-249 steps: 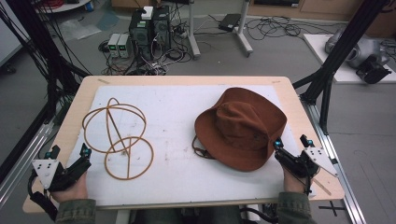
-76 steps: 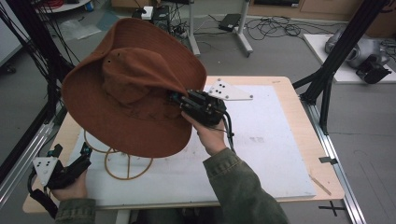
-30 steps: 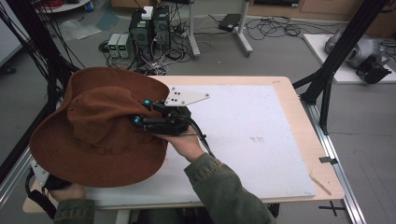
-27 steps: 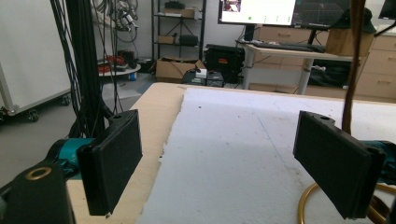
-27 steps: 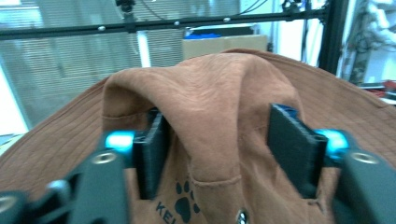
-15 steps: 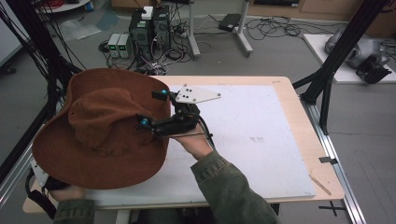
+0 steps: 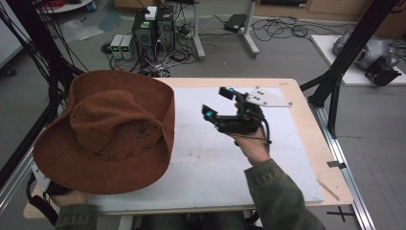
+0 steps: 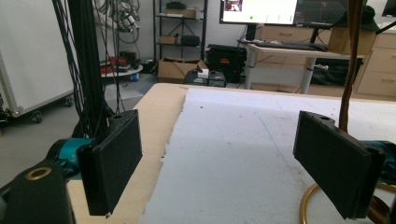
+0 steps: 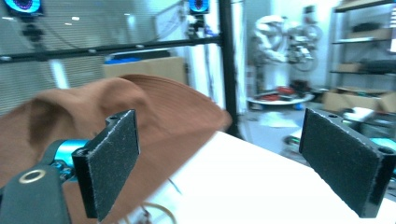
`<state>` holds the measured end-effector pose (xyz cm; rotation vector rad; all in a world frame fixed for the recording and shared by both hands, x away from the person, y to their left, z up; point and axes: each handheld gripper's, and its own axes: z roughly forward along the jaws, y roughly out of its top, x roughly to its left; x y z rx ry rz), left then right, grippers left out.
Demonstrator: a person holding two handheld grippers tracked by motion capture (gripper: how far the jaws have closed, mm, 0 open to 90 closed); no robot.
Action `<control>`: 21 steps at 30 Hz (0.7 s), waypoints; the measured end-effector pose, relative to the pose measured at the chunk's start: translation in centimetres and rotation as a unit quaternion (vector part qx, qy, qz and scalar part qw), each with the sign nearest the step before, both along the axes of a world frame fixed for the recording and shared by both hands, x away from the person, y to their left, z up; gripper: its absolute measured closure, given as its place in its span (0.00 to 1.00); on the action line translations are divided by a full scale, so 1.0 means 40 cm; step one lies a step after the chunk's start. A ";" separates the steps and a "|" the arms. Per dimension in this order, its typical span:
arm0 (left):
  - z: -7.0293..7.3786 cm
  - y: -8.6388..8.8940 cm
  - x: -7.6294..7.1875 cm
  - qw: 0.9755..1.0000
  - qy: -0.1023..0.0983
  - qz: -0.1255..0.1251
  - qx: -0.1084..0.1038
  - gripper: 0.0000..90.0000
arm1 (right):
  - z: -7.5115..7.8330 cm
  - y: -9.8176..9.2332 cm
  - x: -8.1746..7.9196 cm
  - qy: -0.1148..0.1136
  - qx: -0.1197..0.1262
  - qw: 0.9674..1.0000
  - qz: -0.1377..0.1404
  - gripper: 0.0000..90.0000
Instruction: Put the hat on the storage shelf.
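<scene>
Where the high view looks down on the tabletop (image 7: 306,143), a brown wide-brimmed hat (image 7: 107,132) sits over its left half, crown up, raised off the white mat (image 7: 215,163) and tilted, its brim reaching past the left edge. The right gripper (image 7: 218,103) hangs above the middle of the mat, just right of the brim and apart from it, jaws spread wide with nothing between them; the person's right hand (image 7: 251,143) and green sleeve (image 7: 277,196) run back toward the near edge. At the near left corner, the left hand (image 7: 72,197) is partly hidden under the brim.

Along the left gripper view, the left gripper (image 8: 219,163) has its two black jaws parted and empty, low over the mat's edge; a ring of golden wire (image 8: 306,205) curves by the right jaw, with one thin strand rising upright behind it.

Through the right gripper view, the right gripper (image 9: 219,158) is open and empty; the hat (image 9: 154,121) lies behind the left jaw, blurred, above the mat.
</scene>
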<state>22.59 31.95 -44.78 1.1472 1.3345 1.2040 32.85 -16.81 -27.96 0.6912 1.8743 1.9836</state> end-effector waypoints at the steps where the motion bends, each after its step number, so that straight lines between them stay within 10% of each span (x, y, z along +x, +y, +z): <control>1: 0.000 0.000 0.000 1.000 -0.001 0.000 0.000 0.17 | -0.005 -0.027 -0.002 -0.001 -0.002 1.000 -0.012 0.13; 10: 0.003 -0.005 -0.001 1.000 -0.002 -0.001 0.002 0.17 | -0.074 -0.226 -0.035 0.012 0.001 0.991 -0.134 0.13; 13: 0.002 -0.002 -0.002 1.000 0.000 0.001 0.002 0.17 | -0.125 -0.299 -0.065 0.005 -0.005 0.977 -0.212 0.13; 14: 0.002 -0.001 -0.002 1.000 -0.002 0.004 0.002 0.17 | -0.125 -0.299 -0.065 0.005 -0.005 0.977 -0.212 0.13; 15: 0.002 -0.001 -0.003 1.000 -0.003 0.004 0.003 0.17 | -0.157 -0.327 -0.087 0.003 -0.014 0.965 -0.261 0.13; 17: 0.002 0.000 -0.003 1.000 -0.003 0.006 0.004 0.17 | -0.186 -0.344 -0.105 -0.005 -0.032 0.954 -0.298 0.13; 18: 0.002 0.000 -0.003 1.000 -0.003 0.006 0.003 0.17 | -0.186 -0.344 -0.105 -0.005 -0.032 0.954 -0.298 0.13; 19: 0.001 0.001 -0.001 1.000 -0.003 0.007 0.002 0.17 | -0.218 -0.358 -0.122 -0.010 -0.054 0.937 -0.344 0.13; 20: 0.001 0.001 -0.001 1.000 -0.003 0.007 0.002 0.17 | -0.218 -0.358 -0.122 -0.010 -0.054 0.937 -0.344 0.13; 21: 0.001 0.001 -0.001 1.000 -0.002 0.007 0.002 0.17 | -0.247 -0.368 -0.135 0.001 -0.058 0.924 -0.377 0.13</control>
